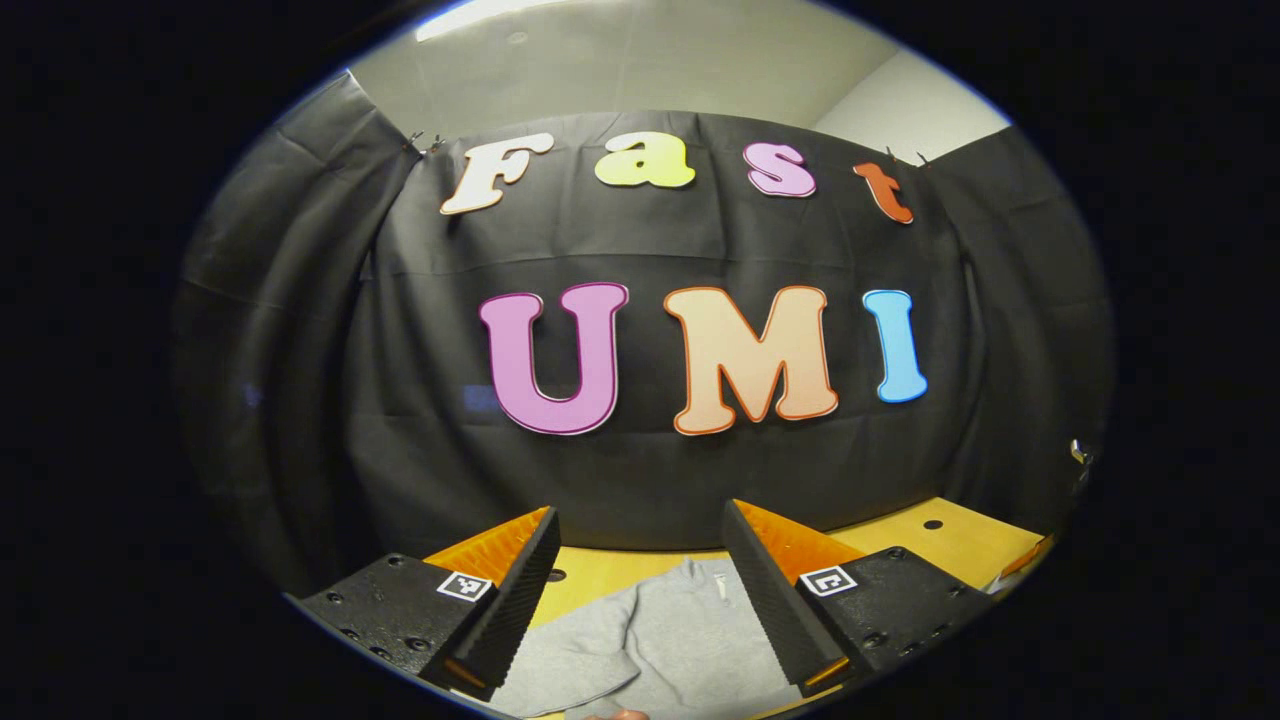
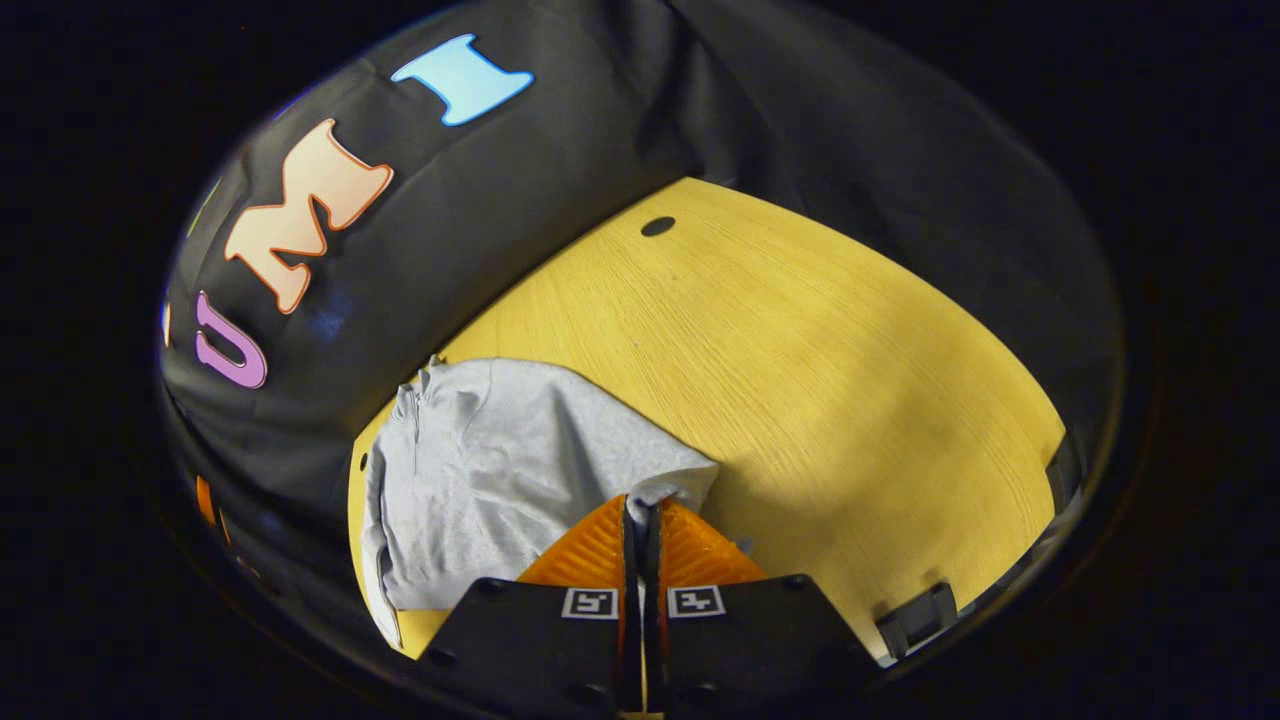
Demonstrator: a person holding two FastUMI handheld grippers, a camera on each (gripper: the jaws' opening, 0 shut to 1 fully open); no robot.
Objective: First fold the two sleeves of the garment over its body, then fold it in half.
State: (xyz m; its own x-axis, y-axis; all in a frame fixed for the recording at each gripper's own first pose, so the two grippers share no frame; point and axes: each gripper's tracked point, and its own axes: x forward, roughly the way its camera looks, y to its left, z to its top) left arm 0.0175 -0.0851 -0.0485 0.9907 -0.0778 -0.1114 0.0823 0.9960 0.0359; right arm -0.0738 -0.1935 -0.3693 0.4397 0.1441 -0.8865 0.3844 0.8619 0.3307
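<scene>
A grey zip-neck garment (image 2: 490, 470) lies on the yellow wooden table (image 2: 800, 360), its collar toward the black cloth wall. In the right gripper view my right gripper (image 2: 640, 505) is shut, and a fold of the garment's near right edge is pinched and bunched at the fingertips. In the left gripper view my left gripper (image 1: 640, 512) is open and held above the table, facing the wall. The garment (image 1: 660, 640) lies below and between its fingers, untouched by them, with the collar and zip toward the far side.
The black cloth wall (image 2: 560, 170) stands close behind the table's far edge. The tabletop has small round holes (image 2: 657, 226). Black clamps (image 2: 915, 615) sit on the table's right edge. Bare wood stretches to the right of the garment.
</scene>
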